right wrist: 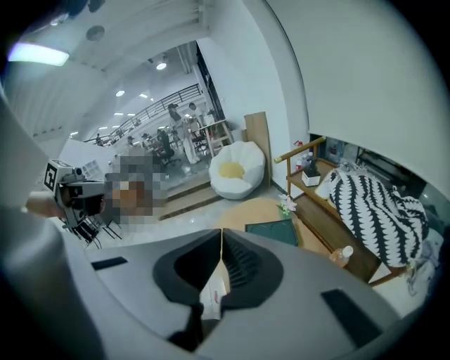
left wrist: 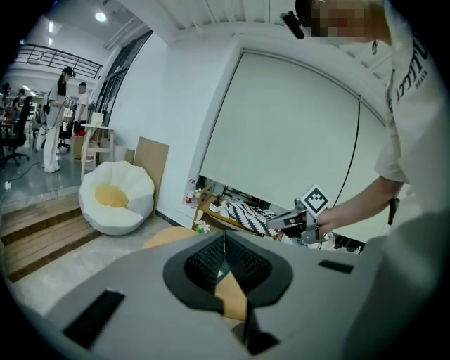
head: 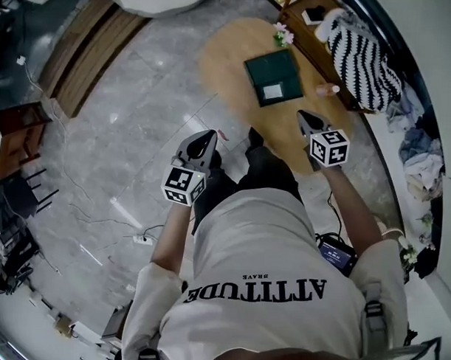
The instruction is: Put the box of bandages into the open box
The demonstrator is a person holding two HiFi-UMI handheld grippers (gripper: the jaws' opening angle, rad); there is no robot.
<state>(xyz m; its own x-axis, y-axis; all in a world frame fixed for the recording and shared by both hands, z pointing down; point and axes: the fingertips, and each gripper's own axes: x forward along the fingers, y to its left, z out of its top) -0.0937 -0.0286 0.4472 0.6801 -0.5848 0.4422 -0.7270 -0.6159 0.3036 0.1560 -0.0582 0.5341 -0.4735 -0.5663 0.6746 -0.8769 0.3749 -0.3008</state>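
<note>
Wood-grain oval counter (head: 229, 65) on glossy grey marble floor (head: 139, 113), flat dark-green open box (head: 274, 70) lying on it, pale rectangle (head: 273, 91) inside, left tool (left wrist: 225, 234) pinched closed and empty, right tool (right wrist: 222, 231) closed too, pale pink-marked sliver (right wrist: 211, 295) under its tips, bandage box or not, can't tell.

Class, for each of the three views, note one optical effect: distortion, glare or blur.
Head view: glare streaks on the glossy floor, with dark corners. Left gripper view: the wide-angle lens bows the edges of the white wall panel and leaves a black rim. Right gripper view: a ceiling light blooms white at upper left.
</note>
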